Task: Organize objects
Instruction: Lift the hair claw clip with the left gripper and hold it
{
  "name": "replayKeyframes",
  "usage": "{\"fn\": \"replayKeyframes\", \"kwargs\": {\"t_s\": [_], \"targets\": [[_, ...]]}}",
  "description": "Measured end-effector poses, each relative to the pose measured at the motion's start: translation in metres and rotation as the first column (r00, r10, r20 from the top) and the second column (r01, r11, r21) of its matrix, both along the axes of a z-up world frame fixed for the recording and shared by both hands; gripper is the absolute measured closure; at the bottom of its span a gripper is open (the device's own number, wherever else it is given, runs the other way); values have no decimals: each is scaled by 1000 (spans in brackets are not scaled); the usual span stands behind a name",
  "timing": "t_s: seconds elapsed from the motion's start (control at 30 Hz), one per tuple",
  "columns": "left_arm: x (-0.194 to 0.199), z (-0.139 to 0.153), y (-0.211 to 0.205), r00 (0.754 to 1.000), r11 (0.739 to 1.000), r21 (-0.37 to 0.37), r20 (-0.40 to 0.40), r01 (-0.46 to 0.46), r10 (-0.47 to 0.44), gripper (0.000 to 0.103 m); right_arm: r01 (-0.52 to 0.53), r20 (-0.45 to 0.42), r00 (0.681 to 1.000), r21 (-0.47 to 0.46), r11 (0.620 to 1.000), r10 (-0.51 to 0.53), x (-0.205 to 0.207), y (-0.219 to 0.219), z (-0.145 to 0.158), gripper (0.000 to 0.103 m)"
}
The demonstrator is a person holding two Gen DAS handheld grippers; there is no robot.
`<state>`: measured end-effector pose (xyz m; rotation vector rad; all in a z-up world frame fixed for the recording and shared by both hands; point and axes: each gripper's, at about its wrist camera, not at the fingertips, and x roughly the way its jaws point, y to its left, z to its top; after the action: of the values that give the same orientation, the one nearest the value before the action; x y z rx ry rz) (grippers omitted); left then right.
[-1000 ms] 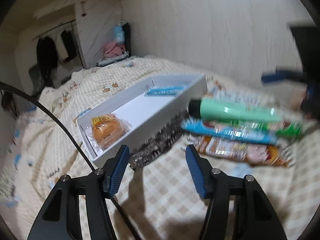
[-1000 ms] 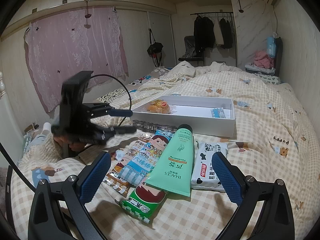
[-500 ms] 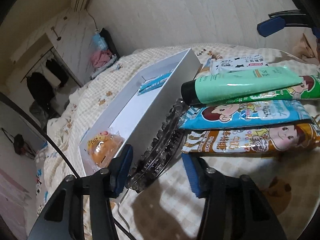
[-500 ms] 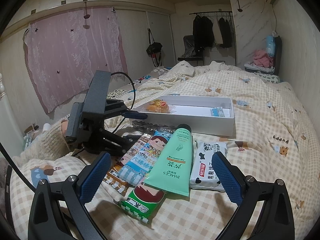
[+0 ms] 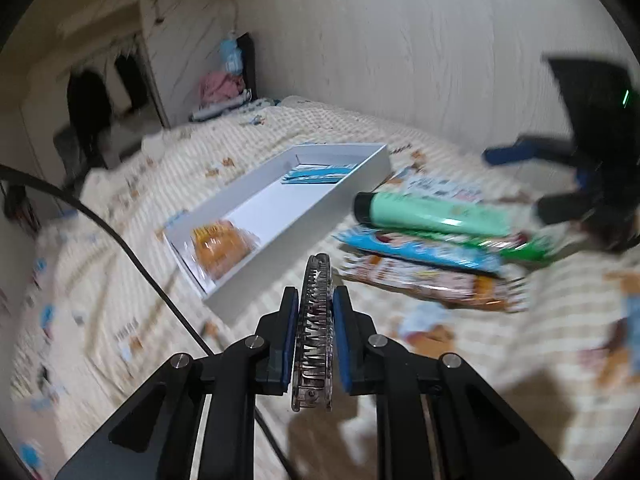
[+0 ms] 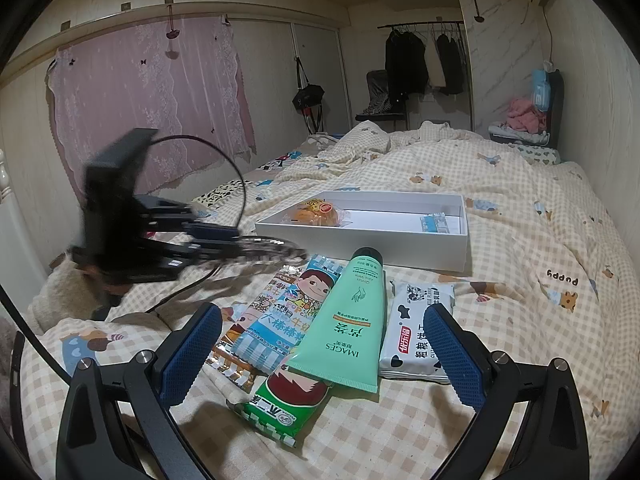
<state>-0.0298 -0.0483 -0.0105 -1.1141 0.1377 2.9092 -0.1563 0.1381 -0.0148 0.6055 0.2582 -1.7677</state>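
Observation:
My left gripper holds a clear toothed hair clip edge-up; its jaws are closing and both blue pads press on the clip. It hangs above the bedspread, in front of the white box. In the right wrist view the same gripper is a blur at the left, with the clip sticking out of it. My right gripper stands open and empty over the near end of a green tube. The box holds a wrapped orange bun and a blue sachet.
Beside the tube lie a blue snack packet, a green snack packet, an orange one under them, and a pack of wipes. All rest on a checked bedspread. A black cable trails at the left.
The left gripper closed on the hair clip that lay against the box's front wall and lifted it off the bedspread. The right gripper has kept still.

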Motion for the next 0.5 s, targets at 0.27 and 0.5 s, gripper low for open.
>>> {"fn": "replayKeyframes", "kwargs": {"t_s": [0.27,0.5], "targets": [[10,-11,-6,997,969,246,77,10,-29,83,-1,2,1000,1,1000,1,-1,-1,-1,2],[1,-20,-2,997,989,146,73,3,-14,49,0,3,1000,1,1000,0,-1,-1,-1,2]]}}
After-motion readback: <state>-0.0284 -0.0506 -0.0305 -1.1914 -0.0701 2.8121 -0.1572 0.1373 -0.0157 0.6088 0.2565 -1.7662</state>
